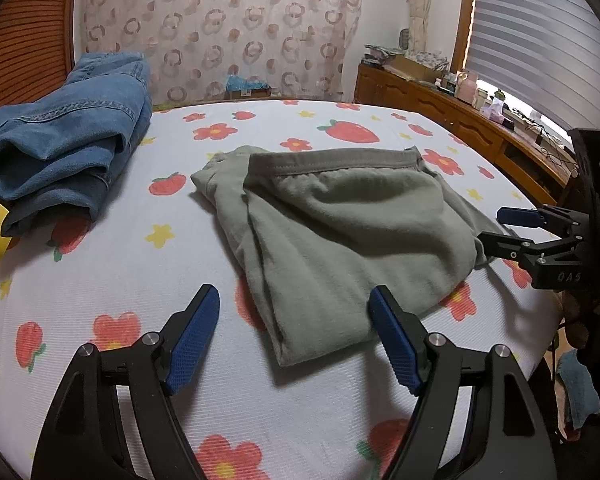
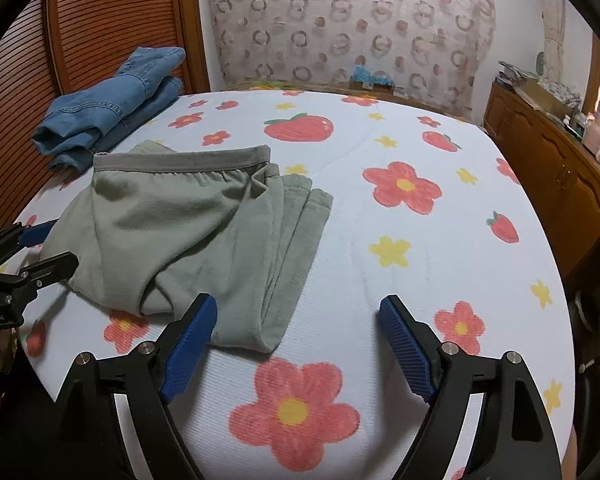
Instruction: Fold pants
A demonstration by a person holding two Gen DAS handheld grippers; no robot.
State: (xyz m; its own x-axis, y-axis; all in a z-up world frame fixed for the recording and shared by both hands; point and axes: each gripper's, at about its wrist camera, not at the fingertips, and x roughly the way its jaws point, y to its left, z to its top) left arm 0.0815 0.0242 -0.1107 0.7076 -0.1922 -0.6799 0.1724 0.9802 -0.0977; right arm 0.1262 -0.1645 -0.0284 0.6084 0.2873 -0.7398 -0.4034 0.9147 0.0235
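The green pants [image 1: 340, 232] are lying folded into a thick, soft fleece bundle, ribbed waistband at the far side, in the middle of the bed [image 2: 440, 280], on its white ribbed sheet printed with flowers and strawberries. The left gripper [image 1: 294, 312] and right gripper [image 2: 298, 322] are hovering at the bundle's near corners, jaws standing wide and holding nothing. Folded blue jeans [image 1: 64, 144], stiff stitched denim, are sitting at the bed's far left corner.

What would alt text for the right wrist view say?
Folded grey-green cotton pants lie on a strawberry-and-flower print bedsheet, with the open right gripper hovering at their near edge. Folded blue denim jeans sit behind.
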